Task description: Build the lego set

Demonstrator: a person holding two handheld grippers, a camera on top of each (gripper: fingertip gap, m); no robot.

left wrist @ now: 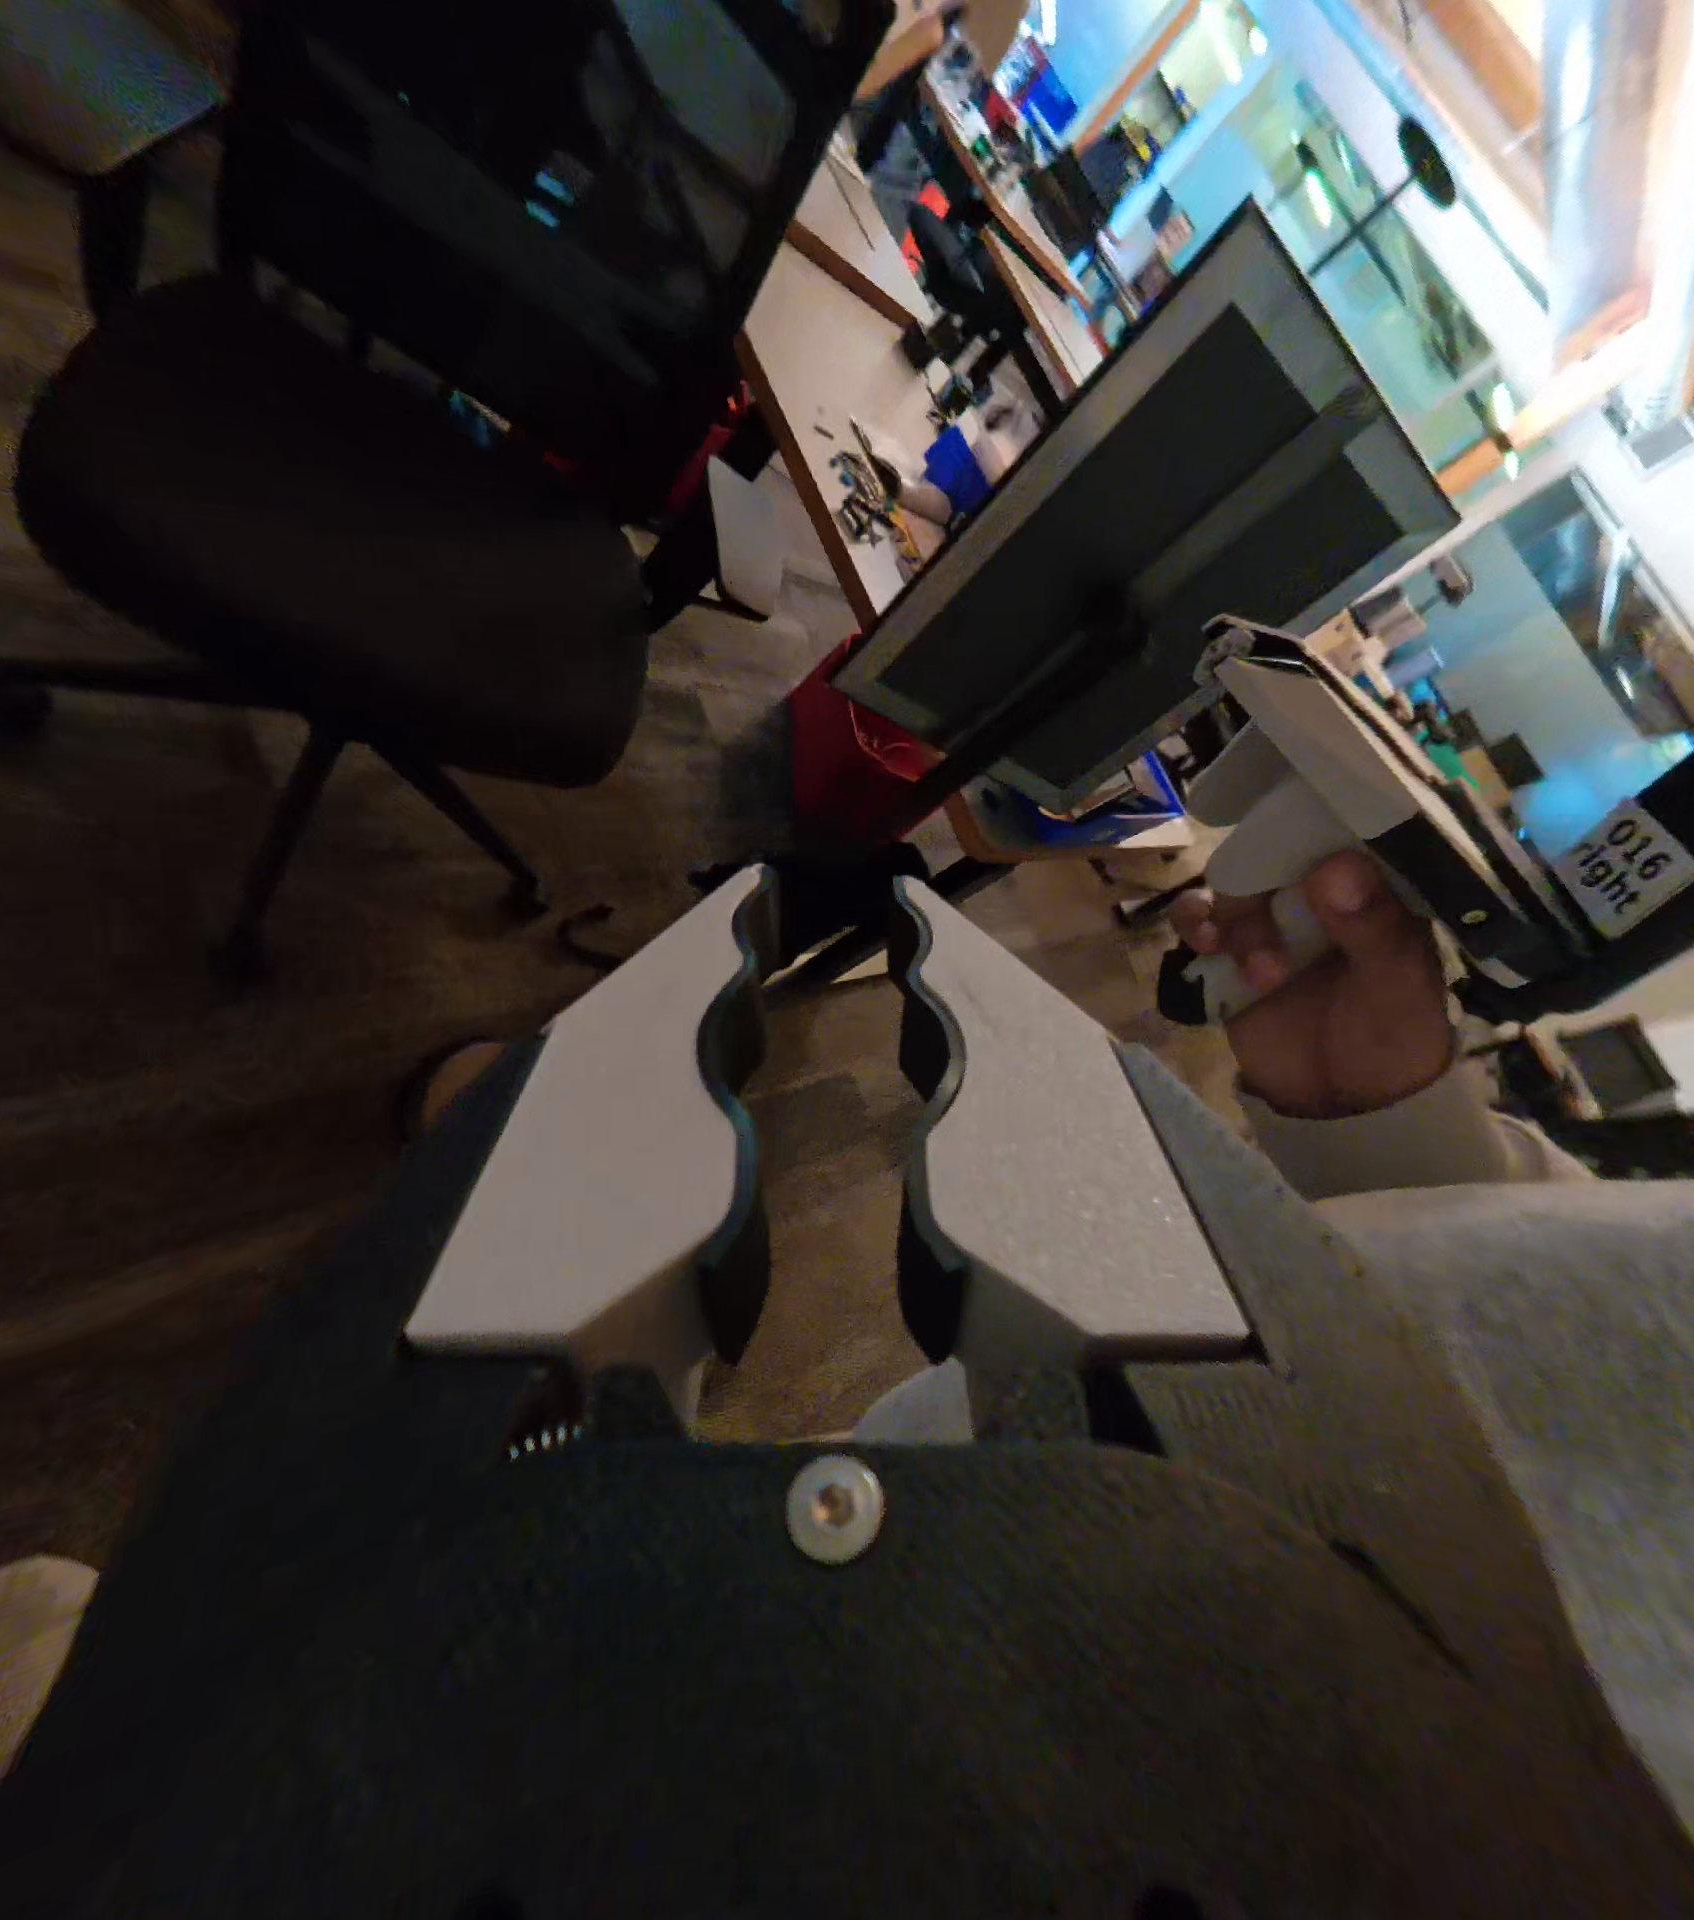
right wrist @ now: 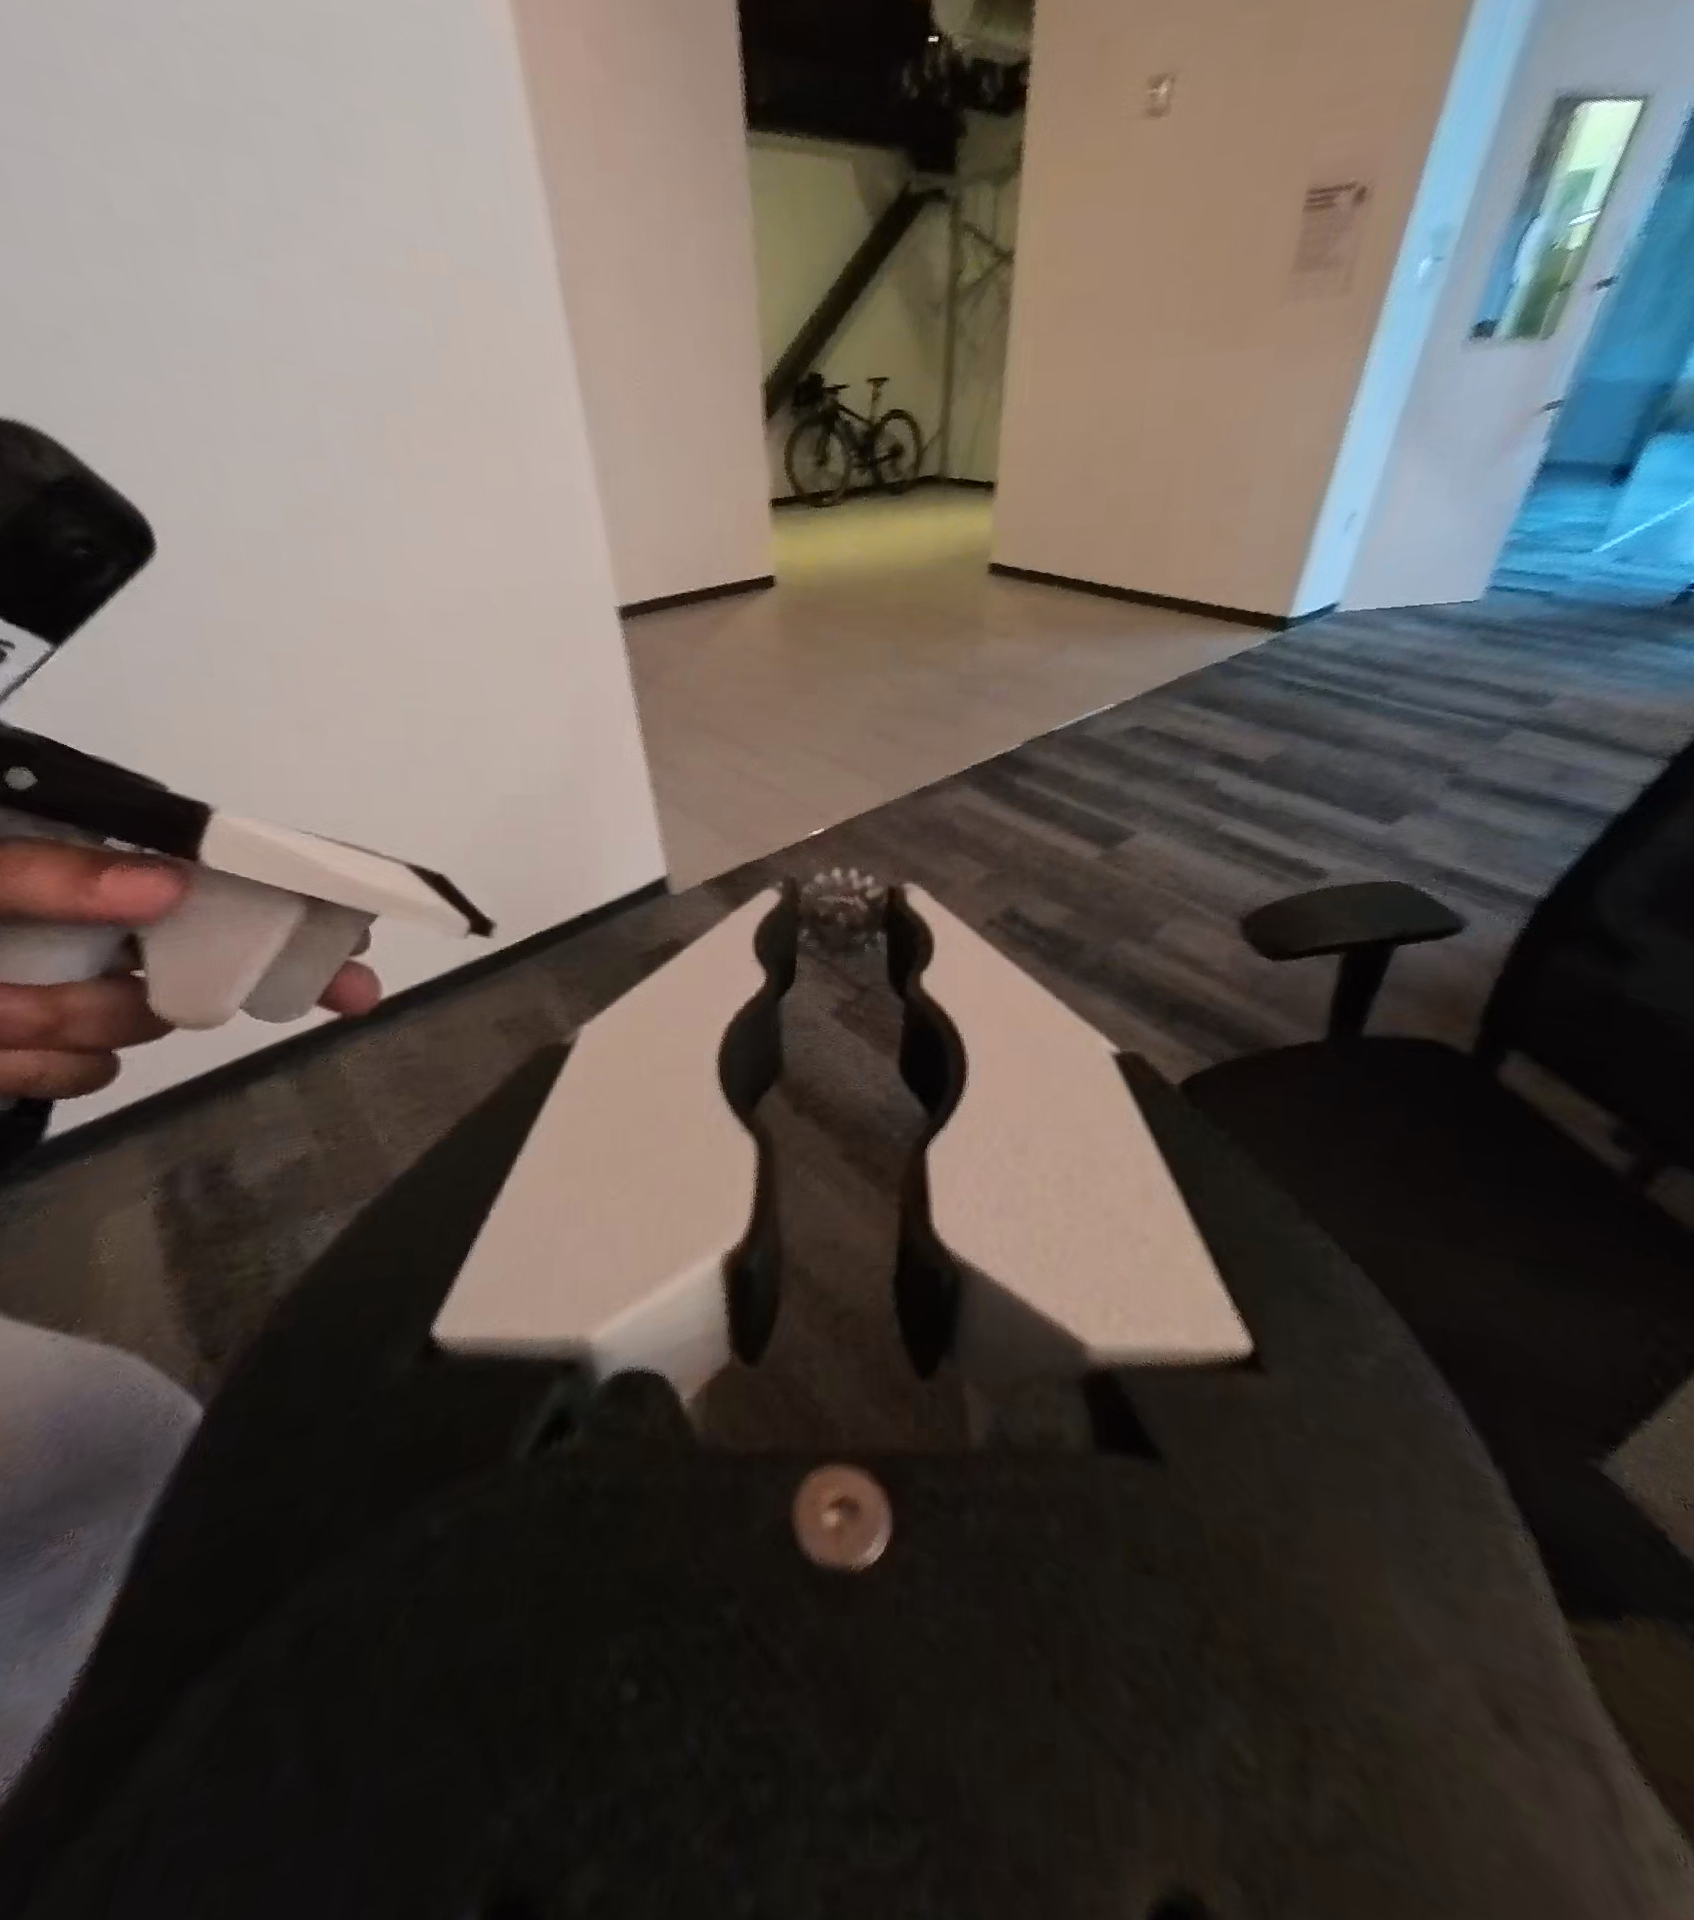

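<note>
No lego pieces or set show clearly in either view. My left gripper [left wrist: 832, 894] is open and empty, and points at the carpet beside a black office chair [left wrist: 323, 540]. My right gripper [right wrist: 841, 896] is open and points across grey carpet toward a hallway. A small grey toothed thing [right wrist: 835, 920] shows between its tips; I cannot tell whether it touches them or lies on the floor. Each gripper is held by a hand and also shows in the other's view: the right one [left wrist: 1227, 649] at the right, the left one [right wrist: 469, 914] at the left.
A monitor's back [left wrist: 1165, 540] stands on a long desk [left wrist: 822, 343] with small clutter far off. A white wall [right wrist: 251, 416] is at the left of the right wrist view, a second black chair [right wrist: 1549, 1122] at its right, a bicycle [right wrist: 848, 442] down the hallway. Some 15 centimetres of space lies between my two pairs of fingers.
</note>
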